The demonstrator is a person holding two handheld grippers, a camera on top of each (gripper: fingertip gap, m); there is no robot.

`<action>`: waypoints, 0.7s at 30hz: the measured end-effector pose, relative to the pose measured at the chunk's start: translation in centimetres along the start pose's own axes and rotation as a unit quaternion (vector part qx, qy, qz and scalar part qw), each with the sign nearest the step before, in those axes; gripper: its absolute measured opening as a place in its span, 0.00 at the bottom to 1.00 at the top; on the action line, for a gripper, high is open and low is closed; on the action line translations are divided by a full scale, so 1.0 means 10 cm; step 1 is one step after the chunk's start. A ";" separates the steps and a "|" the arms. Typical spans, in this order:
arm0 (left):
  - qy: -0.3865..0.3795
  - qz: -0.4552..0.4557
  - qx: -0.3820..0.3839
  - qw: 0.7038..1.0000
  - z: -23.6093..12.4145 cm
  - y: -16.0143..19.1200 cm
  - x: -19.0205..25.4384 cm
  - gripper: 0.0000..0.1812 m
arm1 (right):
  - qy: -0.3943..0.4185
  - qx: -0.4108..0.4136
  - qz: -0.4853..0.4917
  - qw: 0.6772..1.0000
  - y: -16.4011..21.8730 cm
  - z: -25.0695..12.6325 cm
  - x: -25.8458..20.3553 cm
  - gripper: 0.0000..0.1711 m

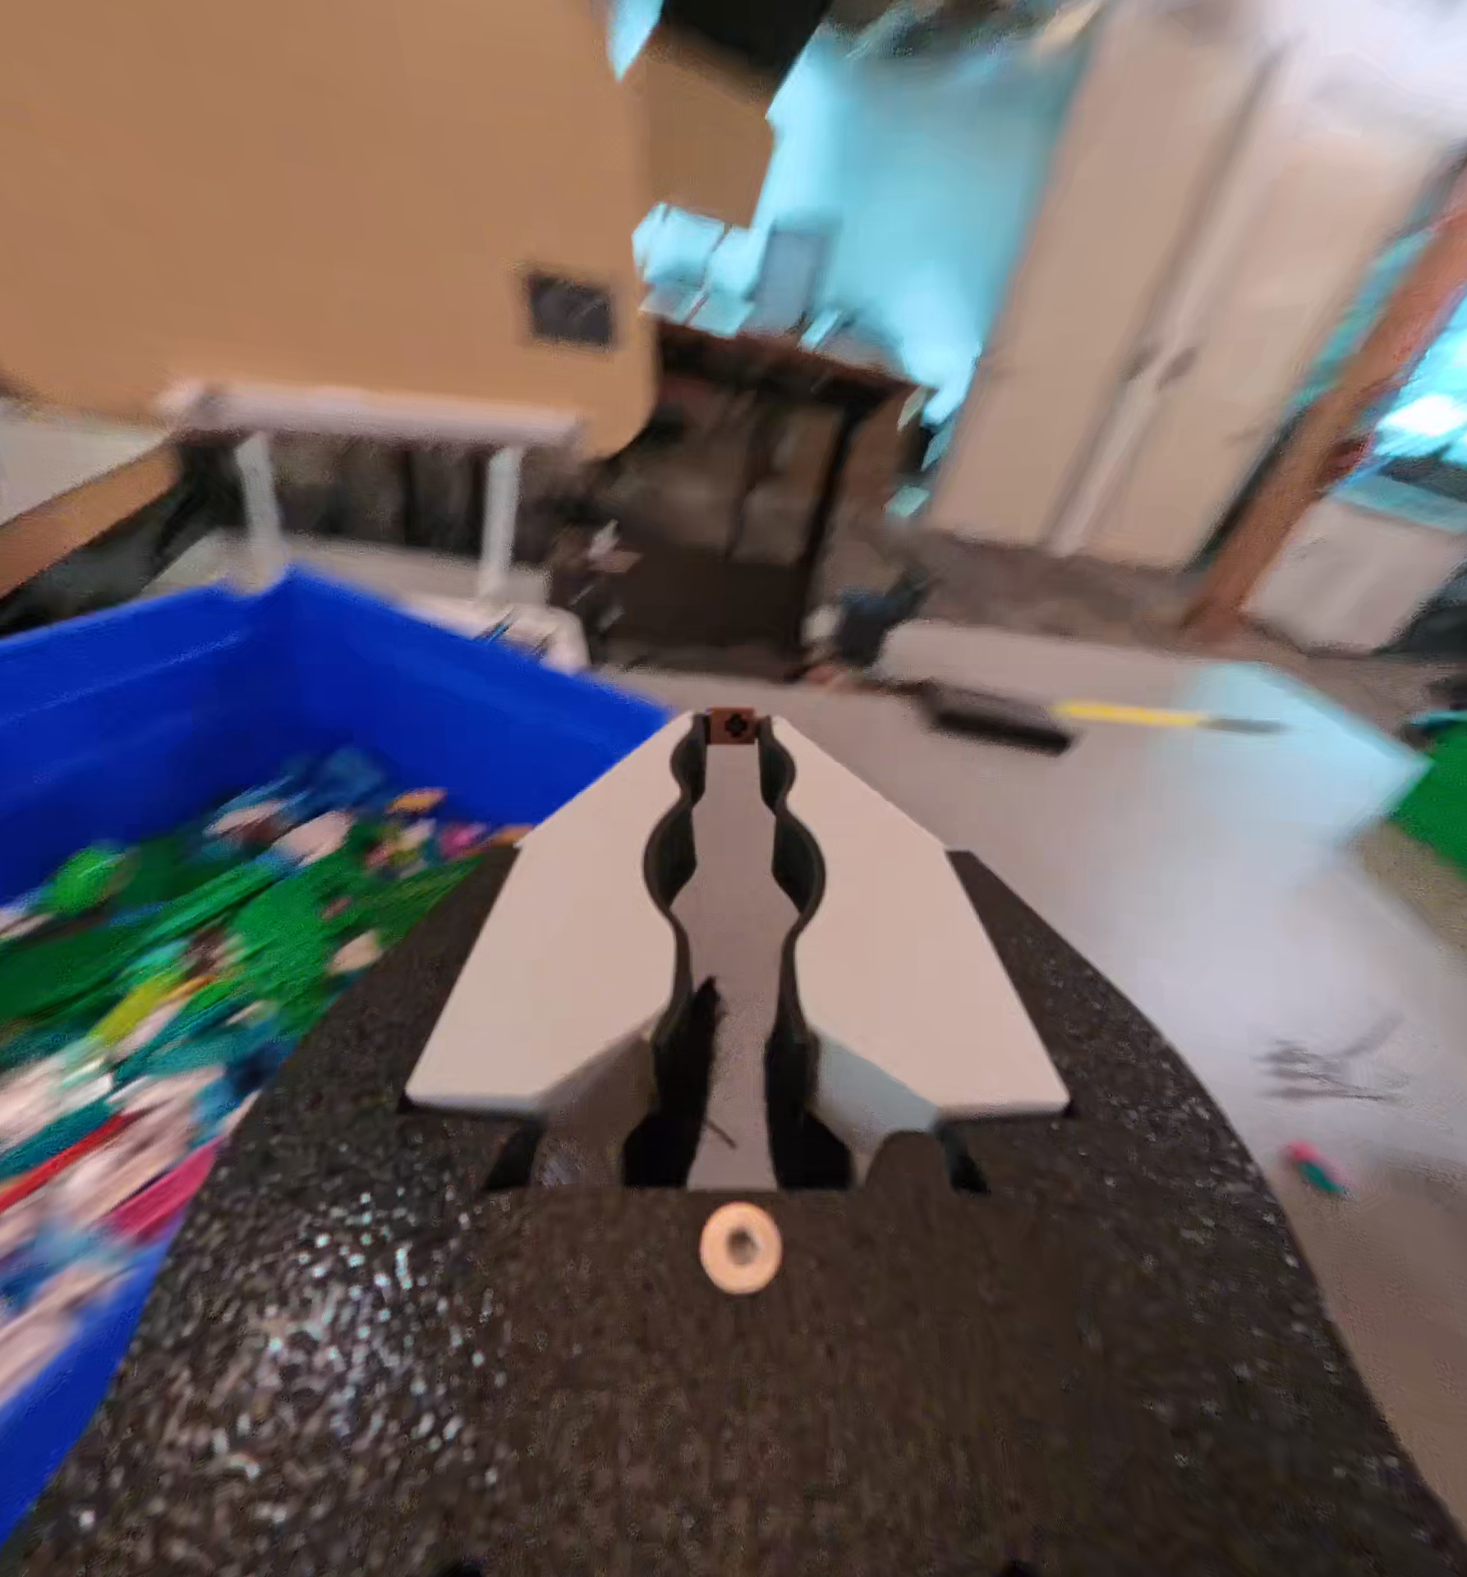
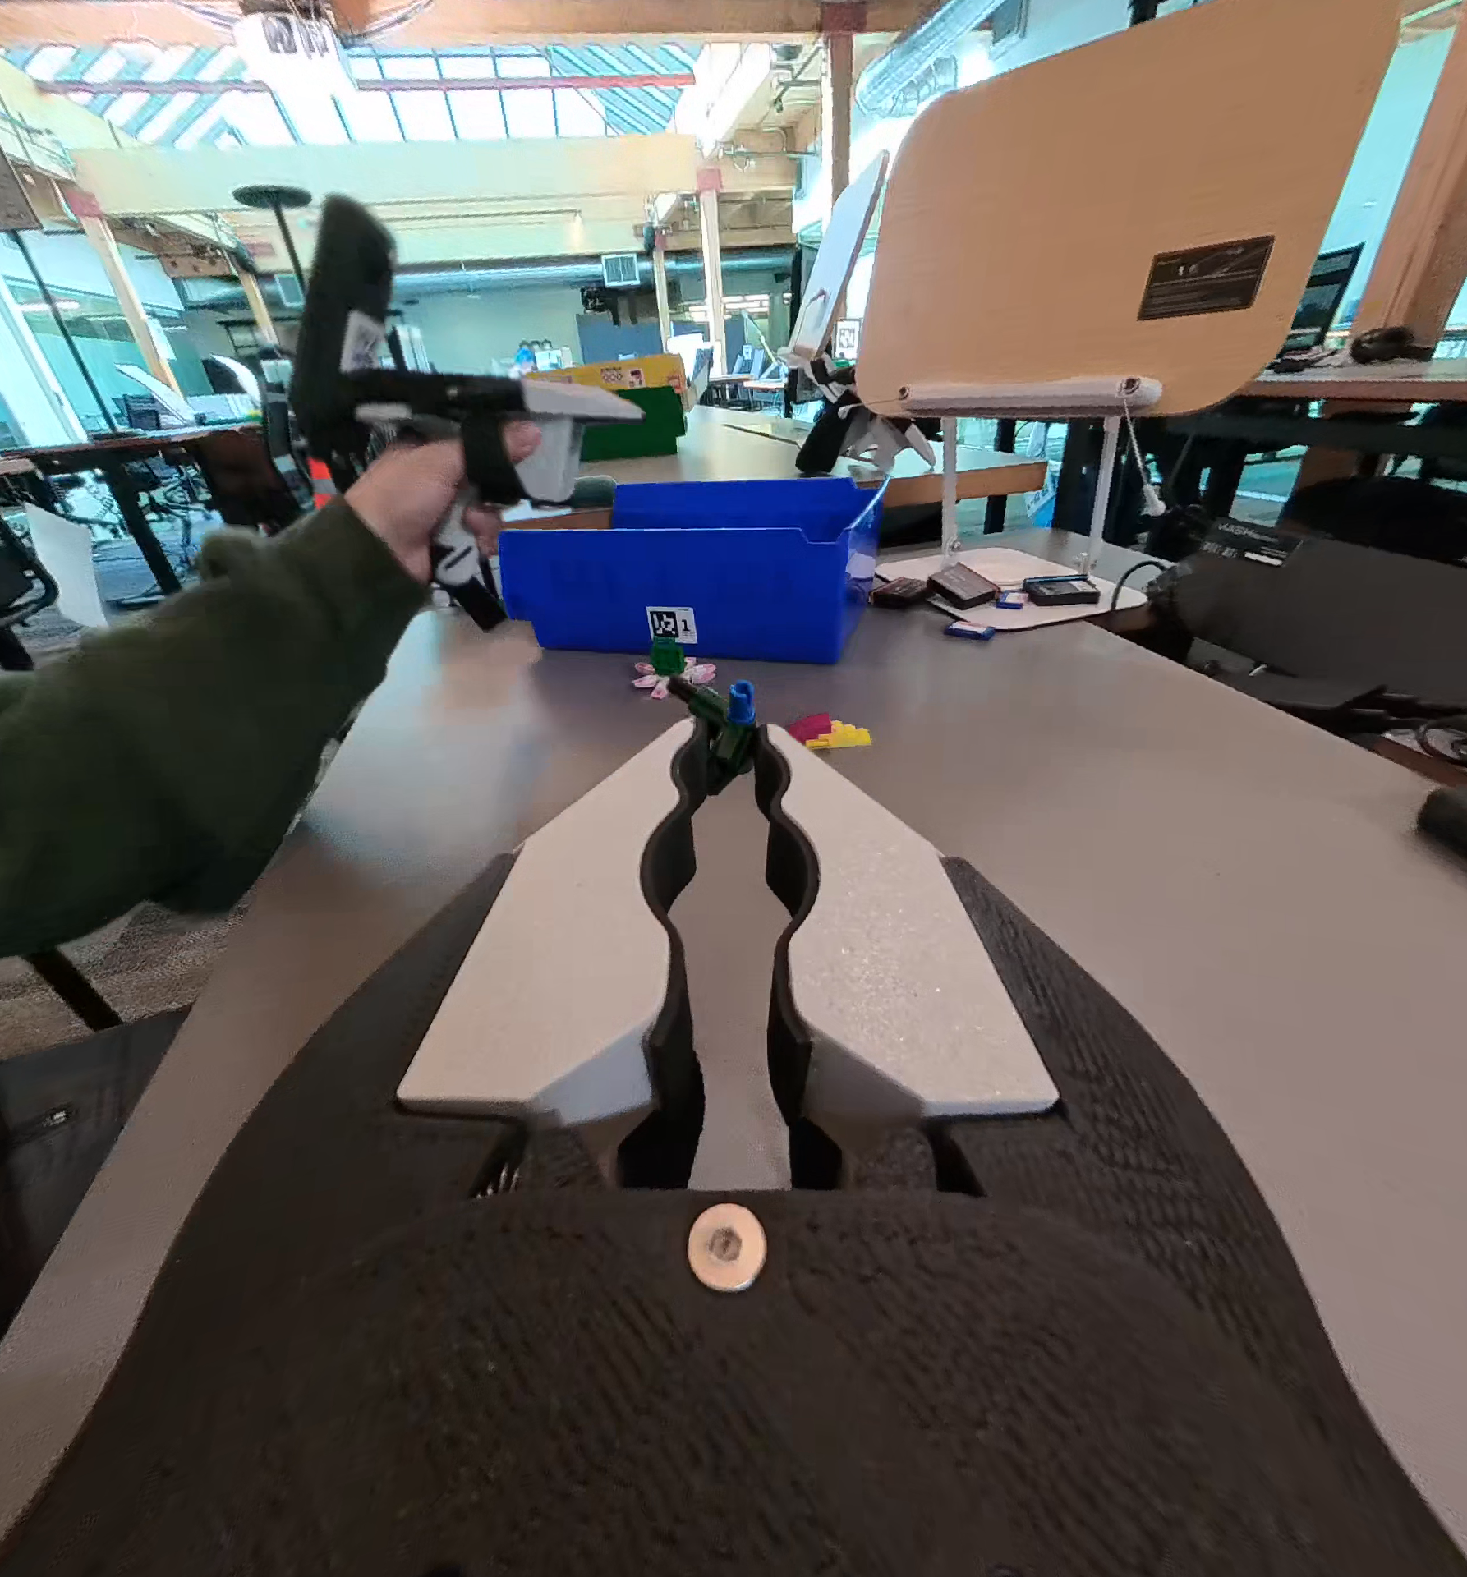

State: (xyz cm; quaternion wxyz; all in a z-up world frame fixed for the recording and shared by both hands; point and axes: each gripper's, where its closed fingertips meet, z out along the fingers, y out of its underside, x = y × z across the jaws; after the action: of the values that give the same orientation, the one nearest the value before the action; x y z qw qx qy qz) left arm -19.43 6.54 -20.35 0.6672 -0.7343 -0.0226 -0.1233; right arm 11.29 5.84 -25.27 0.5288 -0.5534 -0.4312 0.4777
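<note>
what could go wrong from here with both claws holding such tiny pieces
1. The left claw pinches a small brown piece only at its very fingertips, up in the air beside the blue bin; the view is motion-blurred, so a quick swing may shake it loose.
2. The right claw grips a green stemmed piece at an angle, with its blue tip sticking out; it could twist or pop free.
3. A dropped piece might land among the loose bricks on the grey table.

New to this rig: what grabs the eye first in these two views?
The blue bin, heaped with colourful bricks, fills the left of the left wrist view, where the left gripper pinches a small brown piece. The right gripper clamps a green and blue brick piece above the grey table.
</note>
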 end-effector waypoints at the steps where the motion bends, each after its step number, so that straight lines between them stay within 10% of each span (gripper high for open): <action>1: -0.039 0.007 -0.051 0.998 0.05 0.05 -0.24 0.05 | -0.001 0.001 0.003 1.000 0.00 0.02 -0.01 0.05; 3: -0.064 0.017 -0.101 0.993 0.17 0.06 -0.55 0.06 | 0.000 0.004 0.009 1.000 0.00 0.06 -0.03 0.05; 5: -0.101 0.020 -0.136 0.985 0.26 0.08 -0.82 0.41 | 0.004 0.004 0.012 1.000 0.01 0.08 -0.03 0.05; 8: -0.115 0.044 -0.239 0.963 0.29 0.29 -0.95 0.52 | 0.022 0.003 0.015 1.000 0.03 0.10 0.01 0.05; 11: -0.187 0.113 -0.266 0.939 0.23 0.29 -1.14 0.46 | 0.044 0.001 0.011 0.999 0.05 0.10 0.06 0.05; 16: -0.172 0.147 -0.274 0.935 0.23 0.33 -1.12 0.06 | 0.060 -0.008 0.000 0.998 0.08 0.10 0.09 0.05; 21: -0.221 0.183 -0.215 0.934 0.18 0.15 -1.28 0.21 | 0.045 -0.007 -0.005 0.999 0.07 0.13 0.02 0.05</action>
State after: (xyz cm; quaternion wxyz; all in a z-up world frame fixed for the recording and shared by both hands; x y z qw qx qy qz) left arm -31.29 9.83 -24.66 0.4825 -0.8604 -0.0079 0.1640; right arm 10.01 6.17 -25.99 0.5460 -0.5763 -0.4127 0.4465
